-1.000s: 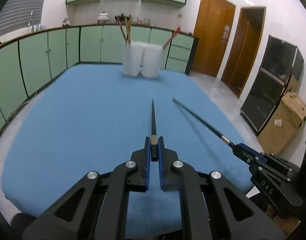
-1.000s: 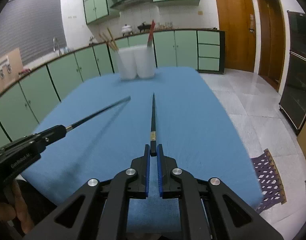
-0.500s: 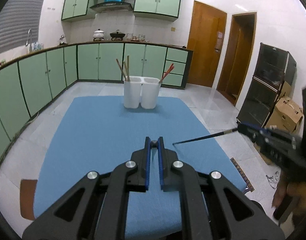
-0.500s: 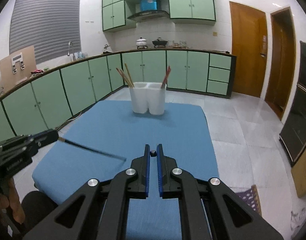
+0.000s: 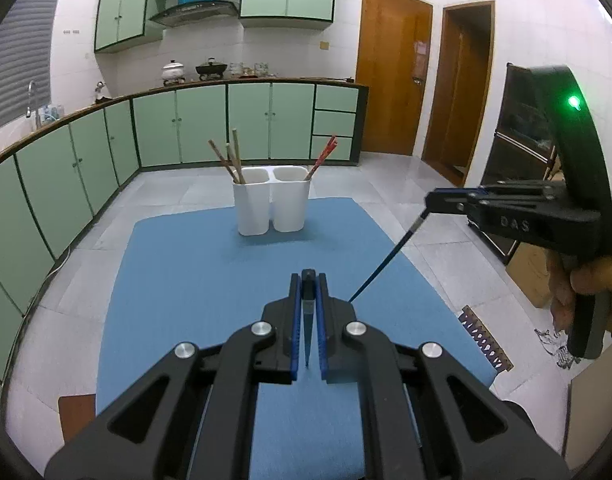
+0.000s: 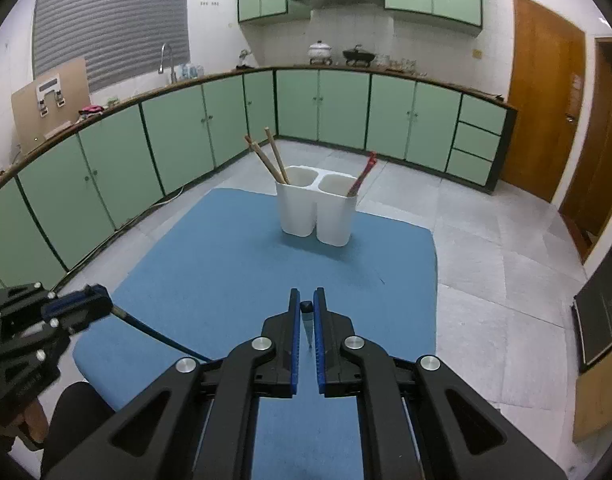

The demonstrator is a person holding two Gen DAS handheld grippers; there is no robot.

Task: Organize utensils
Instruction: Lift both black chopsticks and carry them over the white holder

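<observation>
Since the earlier frames both grippers have been raised well above the tabletop (image 5: 178,280) and tipped, so that each black chopstick, formerly pointed forward over the blue cloth, is now hung tip-down. The white two-compartment holder (image 5: 271,204) is seen at the far end of the tabletop, well apart from both grippers; brown chopsticks (image 5: 230,160) are stood in its left compartment and red chopsticks (image 5: 324,156) in its right. The right gripper (image 6: 306,314) is pressed together on the butt of one black chopstick (image 6: 308,330), and its slanted shaft is seen from the left camera (image 5: 386,262). The left gripper (image 5: 307,286) is likewise pinched on the second black chopstick (image 5: 307,320). It is judged that both sticks have been lifted and oriented for dropping, so carrying them to the holder remains to be done.
</observation>
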